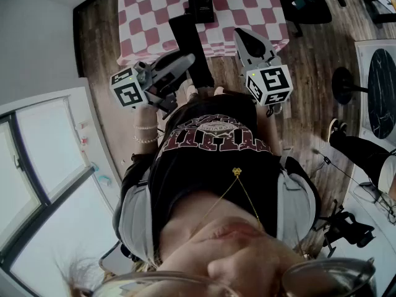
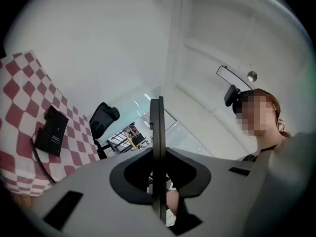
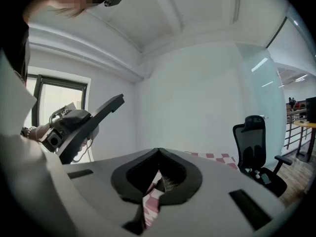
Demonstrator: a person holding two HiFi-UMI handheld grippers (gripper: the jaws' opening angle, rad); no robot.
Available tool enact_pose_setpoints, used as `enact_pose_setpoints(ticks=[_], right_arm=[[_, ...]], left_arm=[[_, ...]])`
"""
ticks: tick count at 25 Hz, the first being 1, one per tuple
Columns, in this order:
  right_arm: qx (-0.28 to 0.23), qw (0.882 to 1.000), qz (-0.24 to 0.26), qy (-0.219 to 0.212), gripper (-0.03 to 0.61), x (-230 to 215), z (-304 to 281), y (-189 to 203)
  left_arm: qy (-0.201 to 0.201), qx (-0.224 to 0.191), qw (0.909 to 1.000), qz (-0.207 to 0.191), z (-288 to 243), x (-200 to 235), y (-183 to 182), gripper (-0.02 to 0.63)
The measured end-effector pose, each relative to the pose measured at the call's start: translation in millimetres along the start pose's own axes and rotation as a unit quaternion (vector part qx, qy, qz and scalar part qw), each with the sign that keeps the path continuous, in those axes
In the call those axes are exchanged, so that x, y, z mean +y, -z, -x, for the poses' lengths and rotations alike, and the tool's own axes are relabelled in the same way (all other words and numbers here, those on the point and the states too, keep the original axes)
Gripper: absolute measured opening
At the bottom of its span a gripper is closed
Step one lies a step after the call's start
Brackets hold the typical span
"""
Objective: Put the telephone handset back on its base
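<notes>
While both jaw pairs sit clenched with nothing in them, we read the left gripper [image 2: 157,102] as one thin closed blade and the right gripper [image 3: 158,152] as tips meeting in a point. There's open air right around both sets of tips. Left of the left jaws, well apart, the telephone [image 2: 52,131] lies flat on the checkered tablecloth [image 2: 19,83]. Its coiled cord [image 2: 42,164] runs off toward the cloth's edge. We can't split handset from base at this size. Straight ahead of the left jaws is bare white wall. Below the right jaws a strip of the cloth shows, with blank wall ahead. An office chair [image 3: 256,149] stands well off to their right. The left gripper is off to their left, clear of them.
</notes>
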State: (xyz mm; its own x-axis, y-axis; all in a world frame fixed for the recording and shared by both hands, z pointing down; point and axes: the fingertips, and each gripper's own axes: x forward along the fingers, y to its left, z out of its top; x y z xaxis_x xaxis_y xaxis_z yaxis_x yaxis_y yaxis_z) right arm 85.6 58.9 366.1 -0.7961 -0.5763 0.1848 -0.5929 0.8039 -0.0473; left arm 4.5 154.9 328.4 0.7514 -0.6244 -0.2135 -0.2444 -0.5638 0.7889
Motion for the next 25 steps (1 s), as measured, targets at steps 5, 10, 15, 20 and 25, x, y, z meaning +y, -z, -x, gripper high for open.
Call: enact_pose_setpoints(ticks=[5,10,15,20,25], right_arm=[[0.003,1.000,0.003,-0.003,0.014,-0.7,-0.5,0.6],[-0.005,1.000,-0.004,-0.011,0.014,-0.3,2.3,1.4],[0.003,1.000,-0.001,-0.019,0.014,-3.3,7.6,5.9],[0.006,1.000,-0.001,-0.025,0.014,-9.1,13.6,9.9],[0.008,0.999,-0.004,-0.036,0.014,-16.3,19.3,12.3]], left_arm=[[0.001,-0.004,1.0000,-0.002,-1.8,-0.4,0.8,0.080],[-0.006,-0.008,0.9999,-0.003,-2.8,0.0,3.6,0.080],[-0.017,-0.005,0.9998,-0.010,-7.4,0.7,9.1,0.080],[-0.020,-0.008,0.9997,-0.013,-14.2,-0.4,12.5,0.080],[-0.024,-0.010,0.9995,-0.020,-25.0,-1.7,17.7,0.080]])
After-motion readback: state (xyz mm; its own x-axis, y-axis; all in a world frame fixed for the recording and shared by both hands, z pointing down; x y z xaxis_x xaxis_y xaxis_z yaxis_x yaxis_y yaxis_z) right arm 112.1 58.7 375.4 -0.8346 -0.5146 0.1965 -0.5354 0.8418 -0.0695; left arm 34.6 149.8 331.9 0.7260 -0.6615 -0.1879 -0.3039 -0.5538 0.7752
